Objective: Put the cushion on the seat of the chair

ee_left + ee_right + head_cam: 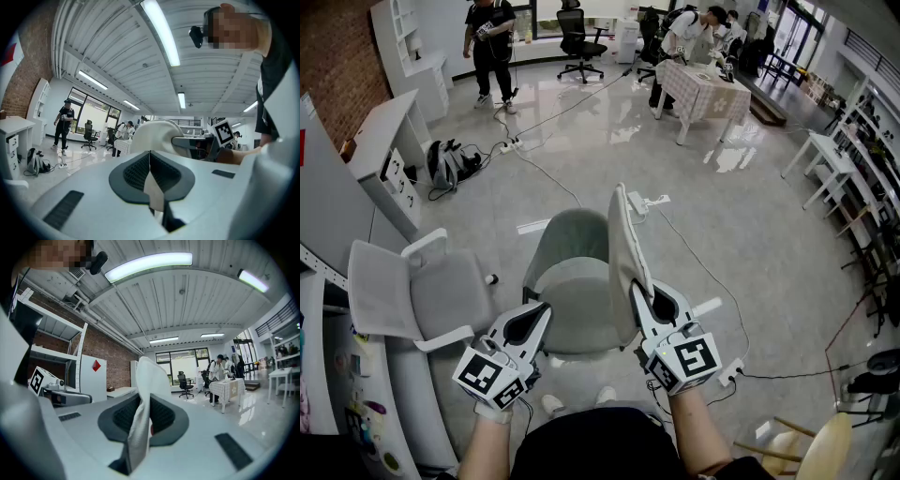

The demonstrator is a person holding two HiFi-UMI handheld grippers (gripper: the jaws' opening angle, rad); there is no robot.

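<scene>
Right now your right tool (639, 292) is pinching the cushion (622, 246) upright over the chair seat (570, 305); your left tool (542, 311) is hanging closed, empty. Pinched so thinly, it is risking slipping or toppling off the seat's front edge.
</scene>
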